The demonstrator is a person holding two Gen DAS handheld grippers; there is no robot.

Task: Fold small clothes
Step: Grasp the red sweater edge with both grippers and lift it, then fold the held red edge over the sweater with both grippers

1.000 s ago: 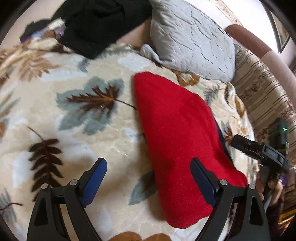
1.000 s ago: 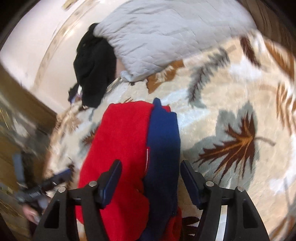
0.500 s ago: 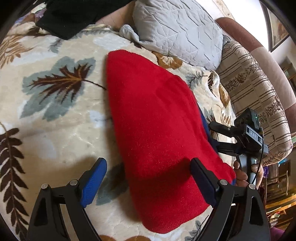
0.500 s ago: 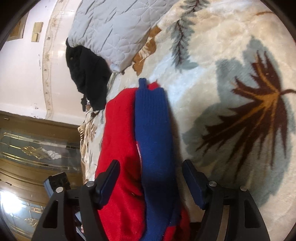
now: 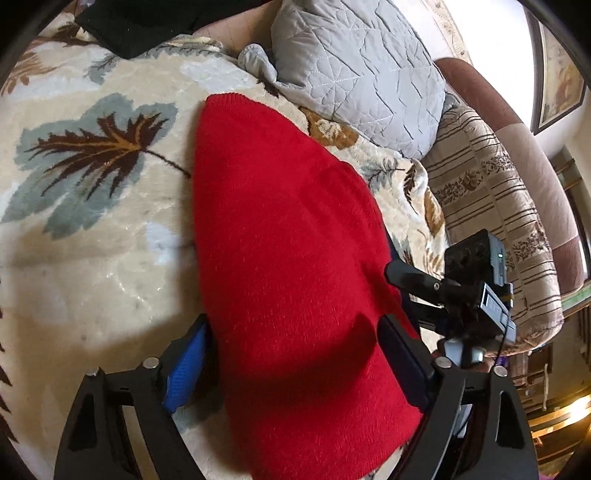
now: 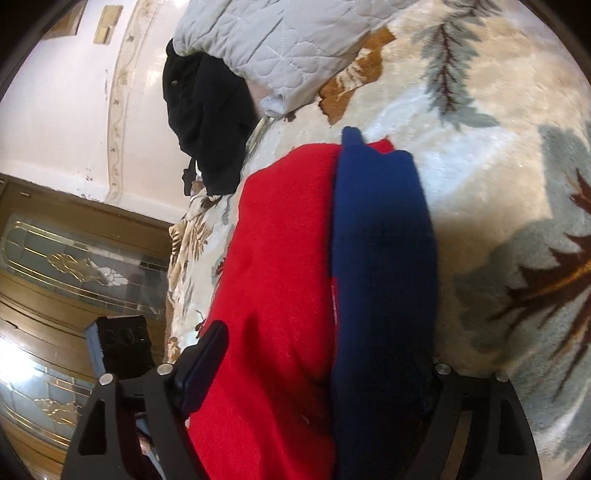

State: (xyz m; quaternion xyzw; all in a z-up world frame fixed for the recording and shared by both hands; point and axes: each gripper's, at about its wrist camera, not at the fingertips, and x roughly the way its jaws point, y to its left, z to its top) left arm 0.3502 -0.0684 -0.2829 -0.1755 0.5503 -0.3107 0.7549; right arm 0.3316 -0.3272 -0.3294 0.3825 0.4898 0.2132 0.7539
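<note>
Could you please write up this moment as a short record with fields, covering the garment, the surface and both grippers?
garment: red and navy knit garment, folded lengthwise, lying flat
surface: leaf-patterned blanket
left gripper: open, straddling the garment's near end, jaws just narrowed slightly
right gripper: open, straddling the garment, jaws just widened
nearby: grey quilted pillow; black clothing
fold status: not yet gripped

red garment (image 5: 295,280) cut off below; black cloth (image 5: 147,22) cropped
</note>
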